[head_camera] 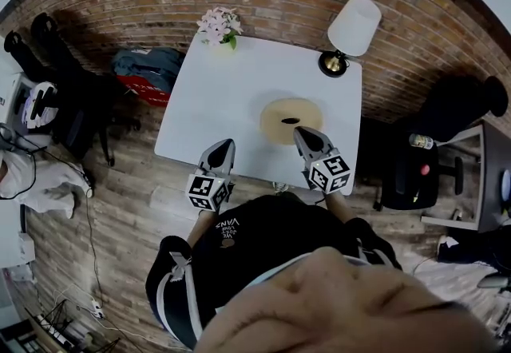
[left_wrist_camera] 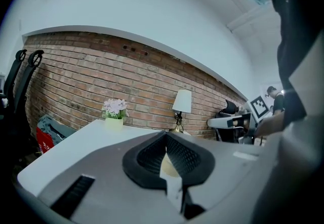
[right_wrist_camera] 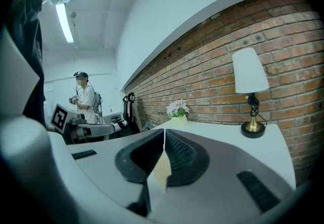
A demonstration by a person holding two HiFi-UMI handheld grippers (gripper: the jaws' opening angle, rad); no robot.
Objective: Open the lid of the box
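Observation:
A round, pale tan box with a dark spot in the middle of its lid sits near the front edge of the white table. My left gripper hovers over the table's front edge, left of the box, shut and empty. Just at the box's near right rim, my right gripper is also shut with nothing in it. In the left gripper view the closed jaws of the left gripper hide most of the box. Past the right gripper only a sliver of the box shows.
A lamp stands at the table's far right corner and a pot of pink flowers at its far left corner. A brick wall runs behind. Black chairs stand to the right, and blue clothing lies to the left.

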